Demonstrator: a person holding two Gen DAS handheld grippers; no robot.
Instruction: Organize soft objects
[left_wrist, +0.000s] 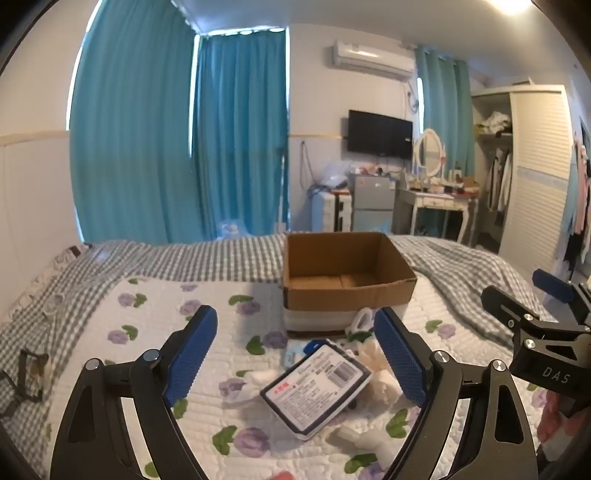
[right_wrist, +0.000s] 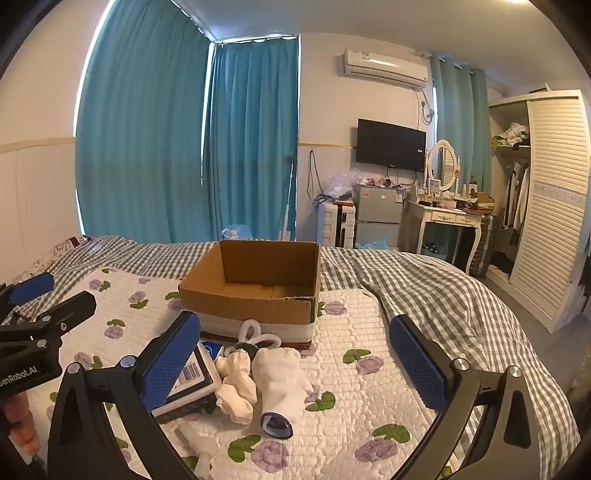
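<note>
An empty brown cardboard box (left_wrist: 347, 273) (right_wrist: 258, 280) stands on the bed. In front of it lies a heap of soft things: a flat labelled packet (left_wrist: 317, 387) (right_wrist: 192, 380), cream socks (right_wrist: 236, 384), a white sock with a dark cuff (right_wrist: 280, 376) and white fabric loops (right_wrist: 258, 334). My left gripper (left_wrist: 299, 354) hangs open above the packet, nothing between its blue pads. My right gripper (right_wrist: 295, 354) is open too, over the white sock and apart from it. Each gripper shows at the edge of the other's view.
The heap rests on a white quilted pad with purple flowers (right_wrist: 369, 332), over a grey checked blanket (right_wrist: 424, 288). Blue curtains (right_wrist: 147, 147), a dresser (right_wrist: 443, 218), a small fridge (right_wrist: 376, 210) and an open wardrobe (right_wrist: 550, 199) stand beyond the bed.
</note>
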